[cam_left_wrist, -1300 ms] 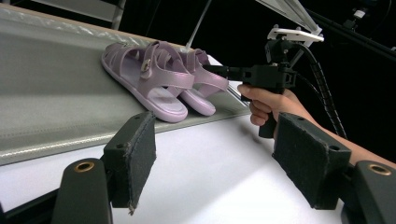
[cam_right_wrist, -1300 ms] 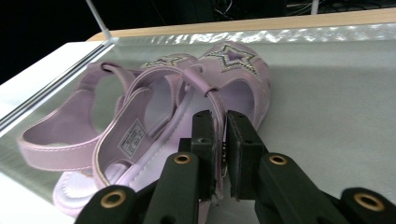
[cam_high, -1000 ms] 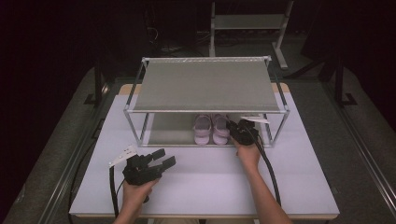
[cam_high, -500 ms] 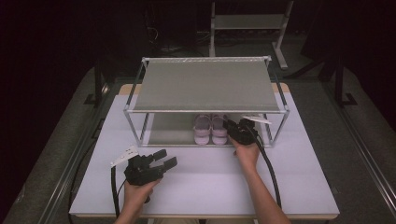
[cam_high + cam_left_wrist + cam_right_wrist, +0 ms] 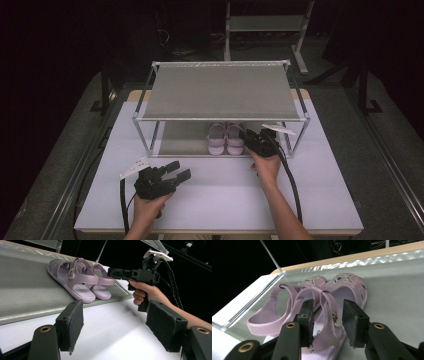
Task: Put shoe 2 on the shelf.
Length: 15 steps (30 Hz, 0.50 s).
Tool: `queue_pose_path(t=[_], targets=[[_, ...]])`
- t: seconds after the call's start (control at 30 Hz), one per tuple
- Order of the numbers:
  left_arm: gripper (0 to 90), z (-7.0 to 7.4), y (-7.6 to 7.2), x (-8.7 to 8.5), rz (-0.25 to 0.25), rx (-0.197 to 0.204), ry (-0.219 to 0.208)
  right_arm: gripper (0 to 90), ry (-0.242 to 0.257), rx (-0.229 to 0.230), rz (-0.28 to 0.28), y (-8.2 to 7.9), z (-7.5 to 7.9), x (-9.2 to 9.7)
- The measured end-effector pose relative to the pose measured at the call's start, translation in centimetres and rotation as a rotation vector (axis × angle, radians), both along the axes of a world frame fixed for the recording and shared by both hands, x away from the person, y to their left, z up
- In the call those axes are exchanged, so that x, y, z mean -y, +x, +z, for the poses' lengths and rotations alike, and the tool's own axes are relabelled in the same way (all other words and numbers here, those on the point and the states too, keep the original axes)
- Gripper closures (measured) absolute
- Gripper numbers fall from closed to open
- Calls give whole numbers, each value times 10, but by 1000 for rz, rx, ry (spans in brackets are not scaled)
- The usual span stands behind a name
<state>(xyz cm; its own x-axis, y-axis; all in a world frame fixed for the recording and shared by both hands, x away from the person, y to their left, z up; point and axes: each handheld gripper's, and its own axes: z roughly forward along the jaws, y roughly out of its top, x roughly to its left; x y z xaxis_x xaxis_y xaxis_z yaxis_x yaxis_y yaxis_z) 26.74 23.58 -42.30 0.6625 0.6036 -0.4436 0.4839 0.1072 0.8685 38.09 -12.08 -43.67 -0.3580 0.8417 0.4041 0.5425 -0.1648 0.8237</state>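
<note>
— Two tiers on that metal shoe rack (image 5: 220,92), standing on the white table (image 5: 220,200). What sits on the lower one?

— One pair of lilac sandals (image 5: 226,139), side by side and touching, near the lower shelf's front edge, toward the rack's right half. Star trims show on the toes in the right gripper view.

— And the grippers, relative to the rack?

— The right gripper (image 5: 252,138) is at the rack's front right, reaching under the top shelf to the pair. Its jaws are parted, one on each side of the ankle strap of the right-hand sandal (image 5: 337,312); whether the pads touch the strap, I cannot tell.

— The left?

— The left gripper (image 5: 177,172) is well in front of the rack's left half, above bare table, jaws spread wide with nothing between them.
</note>
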Motion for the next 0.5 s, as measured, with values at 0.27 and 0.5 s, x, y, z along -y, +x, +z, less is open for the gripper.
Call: queue_pose_path(t=[0.27,0.5], targets=[[296,0,-1,0,2,1,2,542,23,-17,-12,-12,0,12],[296,1,-1,-1,2,6,4,498,24,-28,5,-23,0,21]])
